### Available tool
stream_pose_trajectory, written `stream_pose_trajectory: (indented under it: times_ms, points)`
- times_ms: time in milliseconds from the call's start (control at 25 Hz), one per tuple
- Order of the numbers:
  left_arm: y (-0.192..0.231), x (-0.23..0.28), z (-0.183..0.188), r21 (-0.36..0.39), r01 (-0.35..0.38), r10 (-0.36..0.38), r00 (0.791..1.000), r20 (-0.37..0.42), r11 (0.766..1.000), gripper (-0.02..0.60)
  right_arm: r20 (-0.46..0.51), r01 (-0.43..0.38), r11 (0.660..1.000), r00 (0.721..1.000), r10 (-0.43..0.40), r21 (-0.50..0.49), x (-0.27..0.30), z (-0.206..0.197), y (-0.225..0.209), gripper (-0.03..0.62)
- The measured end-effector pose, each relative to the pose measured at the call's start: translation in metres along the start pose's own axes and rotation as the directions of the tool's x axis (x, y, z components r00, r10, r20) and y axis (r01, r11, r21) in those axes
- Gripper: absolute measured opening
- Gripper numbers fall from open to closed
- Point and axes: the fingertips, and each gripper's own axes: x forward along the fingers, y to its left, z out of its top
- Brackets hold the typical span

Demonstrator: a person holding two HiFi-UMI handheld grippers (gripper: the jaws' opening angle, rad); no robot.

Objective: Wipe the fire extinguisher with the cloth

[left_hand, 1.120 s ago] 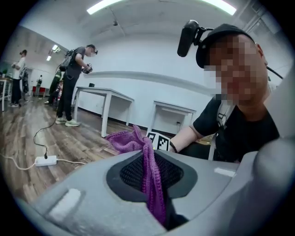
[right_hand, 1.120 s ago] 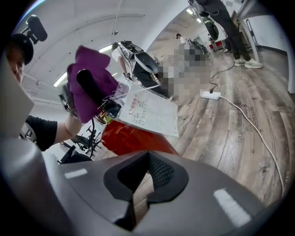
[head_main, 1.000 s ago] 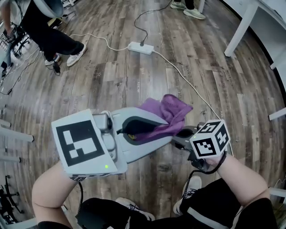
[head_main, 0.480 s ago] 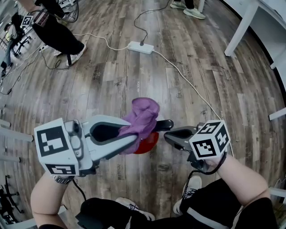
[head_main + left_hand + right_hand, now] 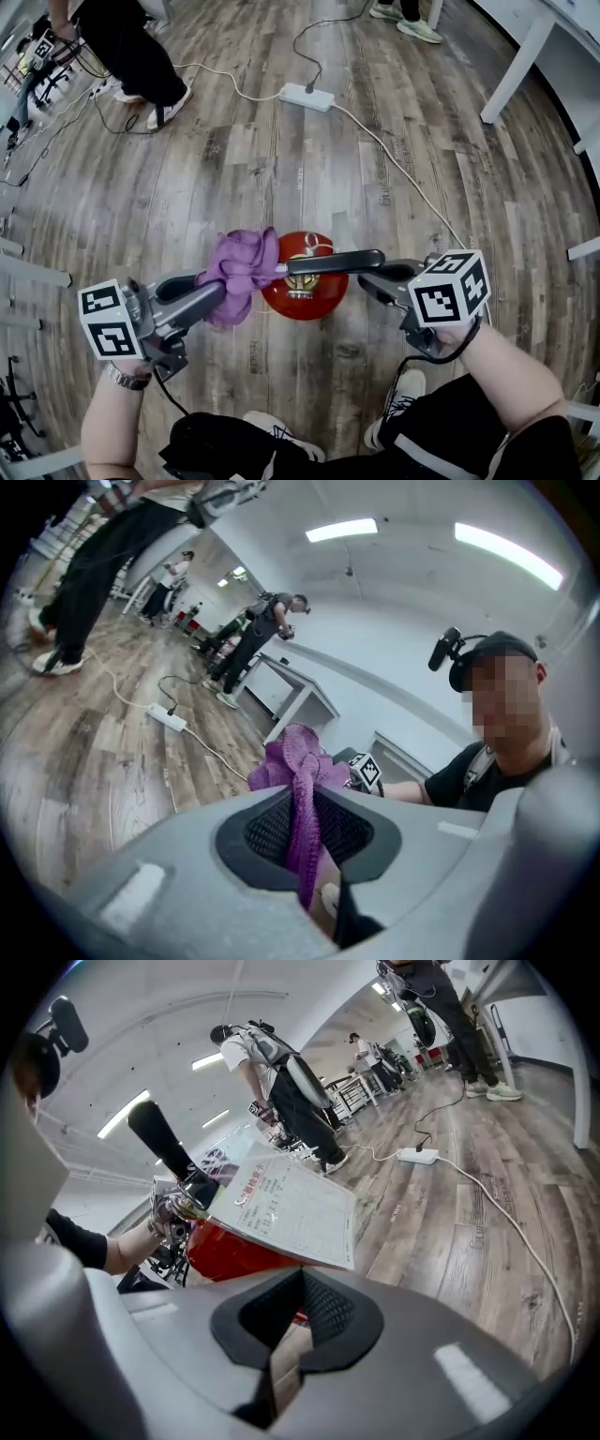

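A red fire extinguisher (image 5: pixel 302 286) stands on the wood floor, seen from above, with its black lever (image 5: pixel 336 262) across the top. My left gripper (image 5: pixel 223 284) is shut on a bunched purple cloth (image 5: pixel 240 270), which touches the extinguisher's left side. The left gripper view shows the cloth (image 5: pixel 302 789) hanging out between the jaws of that gripper (image 5: pixel 305 808). My right gripper (image 5: pixel 371 279) sits shut at the extinguisher's right, just under the lever. In the right gripper view, the red body (image 5: pixel 225 1246) and a white printed card (image 5: pixel 286 1208) lie just beyond the shut gripper (image 5: pixel 295 1299); whether it pinches anything is unclear.
A white power strip (image 5: pixel 306 97) lies farther out, its white cable (image 5: pixel 403 178) running down to the right. A person's legs (image 5: pixel 141 61) stand at the upper left. White table legs (image 5: pixel 511 66) stand at the right. My own shoe (image 5: pixel 398 398) is below the right gripper.
My left gripper has rolled and swung down and left with the cloth, uncovering the red extinguisher; the cloth now sits at its left side. The right gripper has stayed put.
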Motion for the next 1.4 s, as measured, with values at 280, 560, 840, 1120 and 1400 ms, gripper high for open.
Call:
stream_pose_trajectory:
  times_ms: [280, 560, 840, 1120, 1400]
  points:
    - [0.032, -0.039, -0.012, -0.325, 0.163, -0.055, 0.947, 0.318, 0.932, 0.048, 0.046, 0.059, 0.996, 0.997, -0.062, 0.073, -0.004, 0.004, -0.020, 0.005]
    - [0.007, -0.053, -0.012, -0.341, 0.220, -0.076, 0.918, 0.390, 0.914, 0.048, 0.203, 0.018, 0.971, 0.977, -0.068, 0.239, -0.016, 0.015, -0.025, 0.005]
    - [-0.064, -0.065, 0.005, -0.402, 0.150, -0.018, 0.950, 0.313, 0.903, 0.048, 0.096, 0.119, 0.963, 0.985, -0.146, 0.240, -0.058, 0.006, 0.027, 0.005]
    - [-0.169, -0.093, 0.054, -0.450, 0.092, 0.004, 0.978, 0.207, 0.888, 0.048, -0.072, 0.123, 0.976, 0.991, -0.111, 0.180, -0.134, 0.033, 0.151, 0.005]
    - [-0.271, -0.127, 0.134, -0.461, 0.087, -0.012, 0.986, 0.164, 0.883, 0.048, -0.081, 0.117, 0.983, 0.991, -0.106, 0.139, -0.214, 0.097, 0.262, 0.005]
